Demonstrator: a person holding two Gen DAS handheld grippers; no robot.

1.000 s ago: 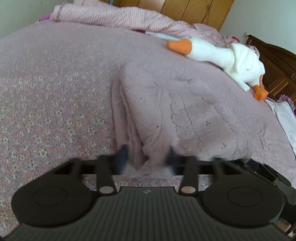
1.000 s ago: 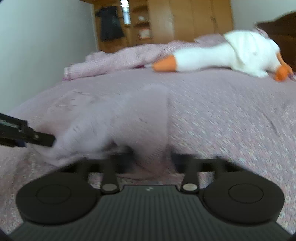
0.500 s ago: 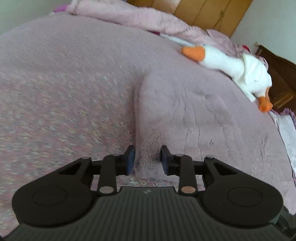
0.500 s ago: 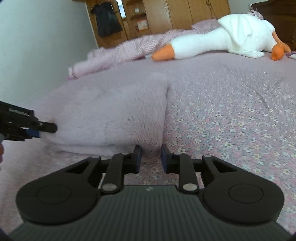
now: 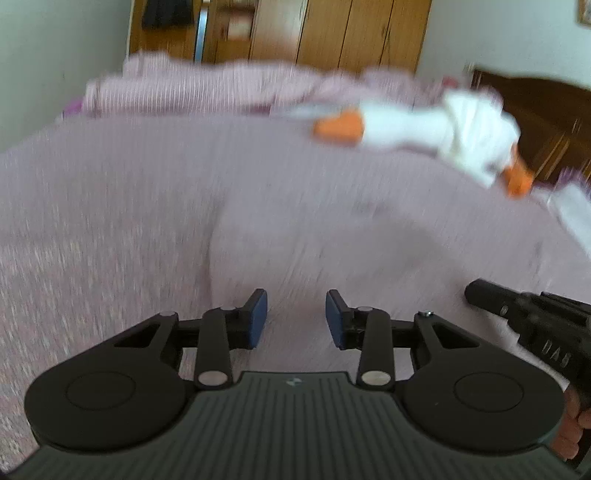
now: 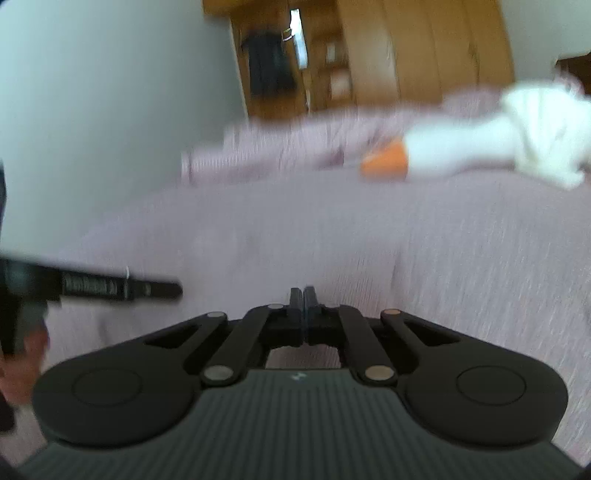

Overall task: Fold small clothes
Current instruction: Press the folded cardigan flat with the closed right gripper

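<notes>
A folded pale pink knitted garment (image 5: 314,240) lies flat on the pink floral bedspread (image 5: 92,221), blurred by motion. My left gripper (image 5: 296,318) hovers just short of its near edge, open, with nothing between the blue pads. In the right wrist view the garment (image 6: 258,251) lies ahead and to the left. My right gripper (image 6: 303,295) is raised over its near edge, shut, with no cloth visible between its fingers. Each gripper shows in the other's view: the right one (image 5: 524,317) at the right edge, the left one (image 6: 110,286) at the left edge.
A white plush goose (image 5: 424,129) with an orange beak lies at the far side of the bed (image 6: 480,147). A crumpled pink blanket (image 5: 184,92) runs along the back. Wooden wardrobes (image 5: 332,33) and a dark headboard (image 5: 535,110) stand behind.
Both grippers have let go of the garment and drawn back and up. The left has opened wider; the right has gone from open to shut. The garment stays folded on the bed.
</notes>
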